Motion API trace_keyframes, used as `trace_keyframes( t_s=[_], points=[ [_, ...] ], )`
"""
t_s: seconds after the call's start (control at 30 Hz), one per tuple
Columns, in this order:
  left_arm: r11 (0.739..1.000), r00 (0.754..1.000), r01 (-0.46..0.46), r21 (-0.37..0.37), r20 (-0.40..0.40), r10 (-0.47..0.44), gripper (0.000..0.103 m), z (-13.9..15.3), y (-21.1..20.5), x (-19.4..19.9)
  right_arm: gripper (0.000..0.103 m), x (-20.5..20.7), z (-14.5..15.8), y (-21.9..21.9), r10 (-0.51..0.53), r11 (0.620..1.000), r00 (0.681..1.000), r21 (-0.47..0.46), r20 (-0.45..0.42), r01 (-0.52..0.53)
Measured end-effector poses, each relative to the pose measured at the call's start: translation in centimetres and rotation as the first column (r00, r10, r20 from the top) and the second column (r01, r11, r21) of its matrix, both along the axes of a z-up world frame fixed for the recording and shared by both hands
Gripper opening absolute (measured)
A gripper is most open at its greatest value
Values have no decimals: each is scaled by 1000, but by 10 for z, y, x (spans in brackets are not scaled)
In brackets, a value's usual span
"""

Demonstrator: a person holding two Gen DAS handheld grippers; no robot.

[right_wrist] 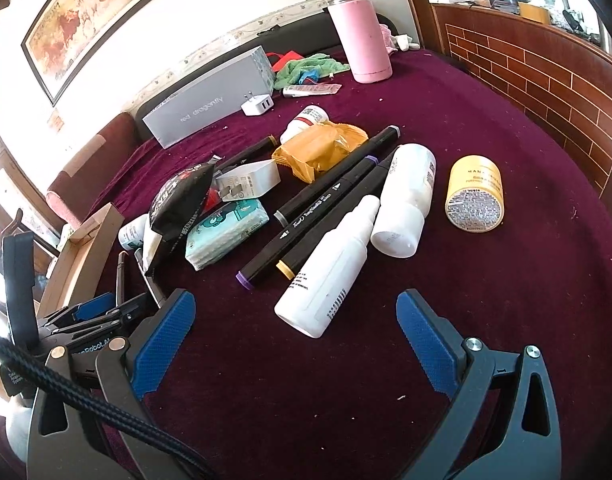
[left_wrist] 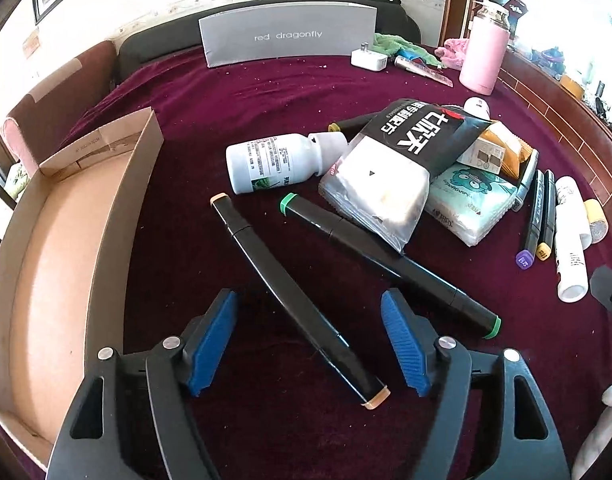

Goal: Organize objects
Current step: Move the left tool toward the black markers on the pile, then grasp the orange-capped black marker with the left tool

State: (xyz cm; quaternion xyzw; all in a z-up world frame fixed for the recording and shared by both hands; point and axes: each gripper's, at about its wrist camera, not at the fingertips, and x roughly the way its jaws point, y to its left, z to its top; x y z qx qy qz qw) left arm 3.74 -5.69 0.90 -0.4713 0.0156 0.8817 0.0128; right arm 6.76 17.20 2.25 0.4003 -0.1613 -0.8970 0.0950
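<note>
Left gripper (left_wrist: 310, 340) open wide over the maroon counter (left_wrist: 210, 120), nothing gripped. Between its blue pads, untouched: black marker with peach caps (left_wrist: 294, 300), long axis diagonal, near end toward the right pad, far end angled up-left. Just right, green-capped marker (left_wrist: 386, 260), roughly parallel. Cardboard tray (left_wrist: 66, 240) left. Right gripper (right_wrist: 296, 332) open, empty, white spray bottle (right_wrist: 330, 276) just ahead, nozzle pointing away.

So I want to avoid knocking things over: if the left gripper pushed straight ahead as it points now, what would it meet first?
Probably the black marker with peach-coloured end caps, lying on the cloth between the open left gripper pads; depth is unclear.
</note>
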Motion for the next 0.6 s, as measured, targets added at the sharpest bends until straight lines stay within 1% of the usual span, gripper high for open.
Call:
trace_keyframes(
  t_s=[0.1,0.23,0.47,0.6],
  points=[
    [1000,1000,4,1,-7,-4,68,0,0,0,102,-1,-1,0,1,1000,1000,-3,10,-1],
    [1000,1000,9,-3,4,-9,70,1,0,-4,102,-2,-3,0,8,1000,1000,-7,20,-8],
    [997,996,79,2,32,-79,70,1,-9,4,102,-5,-8,0,7,1000,999,-12,54,-6],
    [996,995,87,7,44,-88,70,2,-15,12,102,-6,-9,0,3,1000,998,-12,67,-3]
  ],
)
